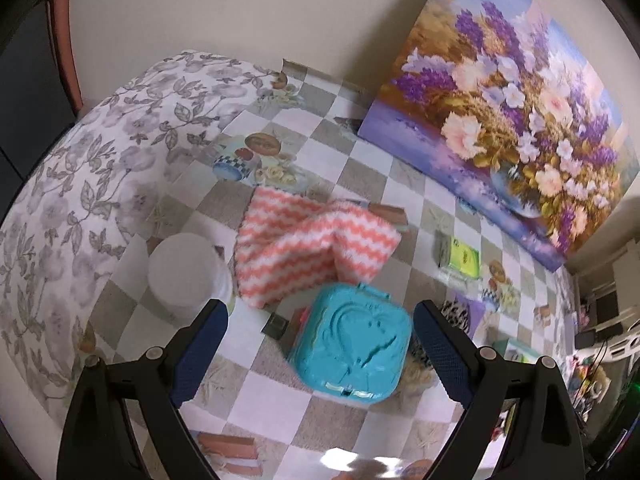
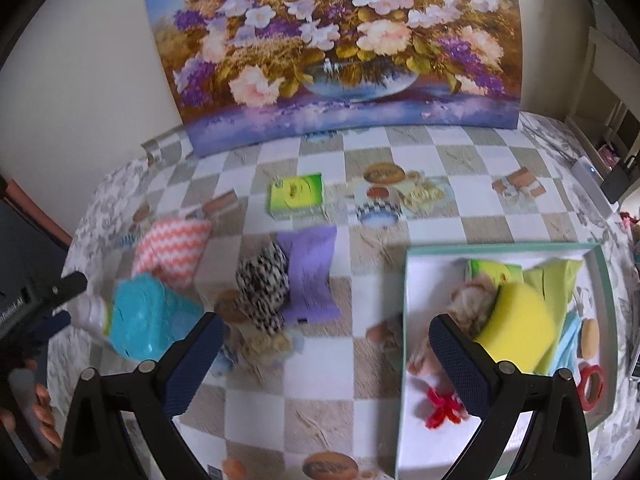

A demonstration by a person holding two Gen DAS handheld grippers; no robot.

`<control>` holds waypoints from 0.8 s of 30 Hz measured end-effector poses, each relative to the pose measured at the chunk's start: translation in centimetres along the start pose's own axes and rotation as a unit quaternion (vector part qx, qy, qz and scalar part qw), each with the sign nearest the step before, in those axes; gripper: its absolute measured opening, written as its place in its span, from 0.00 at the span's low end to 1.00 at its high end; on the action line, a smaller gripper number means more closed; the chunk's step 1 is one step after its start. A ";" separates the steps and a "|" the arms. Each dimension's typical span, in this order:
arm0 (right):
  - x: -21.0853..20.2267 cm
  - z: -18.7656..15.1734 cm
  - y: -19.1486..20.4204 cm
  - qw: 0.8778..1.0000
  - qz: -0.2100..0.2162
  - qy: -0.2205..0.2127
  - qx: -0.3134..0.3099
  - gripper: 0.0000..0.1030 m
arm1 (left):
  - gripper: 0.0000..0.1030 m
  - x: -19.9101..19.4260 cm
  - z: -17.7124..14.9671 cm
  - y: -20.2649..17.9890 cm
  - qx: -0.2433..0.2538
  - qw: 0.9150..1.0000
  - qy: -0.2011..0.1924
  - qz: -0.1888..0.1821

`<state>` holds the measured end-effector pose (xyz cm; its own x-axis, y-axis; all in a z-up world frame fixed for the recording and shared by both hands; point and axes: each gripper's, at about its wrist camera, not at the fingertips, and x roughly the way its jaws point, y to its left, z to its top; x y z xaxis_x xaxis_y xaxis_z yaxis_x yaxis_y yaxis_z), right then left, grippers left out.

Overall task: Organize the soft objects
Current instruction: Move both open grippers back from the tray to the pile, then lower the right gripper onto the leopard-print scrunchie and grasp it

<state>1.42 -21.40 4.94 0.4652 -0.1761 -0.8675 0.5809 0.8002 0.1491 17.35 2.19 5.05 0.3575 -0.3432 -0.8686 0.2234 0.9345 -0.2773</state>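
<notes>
On the left of the worktop (image 2: pixel 320 364), the left tool (image 1: pixel 320 344) hangs wide open and empty above a hard turquoise case (image 1: pixel 352 348), with the coral zigzag cloth (image 1: pixel 308 248) lying rumpled just beyond. I judge it should skip the case, drop over the cloth's raised fold and pinch there. To the right, the right tool (image 2: pixel 326 364) is also open and empty beside the white box (image 2: pixel 412 300), which already holds a yellow sponge (image 2: pixel 520 320).

Flower painting (image 2: pixel 332 40) propped upright against the wall, lower edge on a checkered tablecloth (image 2: pixel 320 364). Green-and-yellow carton (image 2: pixel 296 194) lying flat near the painting. Turquoise plastic case with embossed lid (image 1: pixel 352 354) on the cloth, white round container (image 1: pixel 188 270) well to its left. Red tape roll (image 2: pixel 591 386) at the box's right edge.
</notes>
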 end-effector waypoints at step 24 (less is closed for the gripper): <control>7.3 1.6 5.6 0.994 0.028 0.044 -0.094 0.85 | 0.98 5.1 3.4 -3.1 0.070 0.997 0.019 0.023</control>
<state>9.08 -19.11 0.19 0.4274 -0.0843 -0.9001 0.4165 0.9021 0.1133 21.61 -2.82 2.88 0.3362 -0.2936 -0.8949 0.3326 0.9260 -0.1788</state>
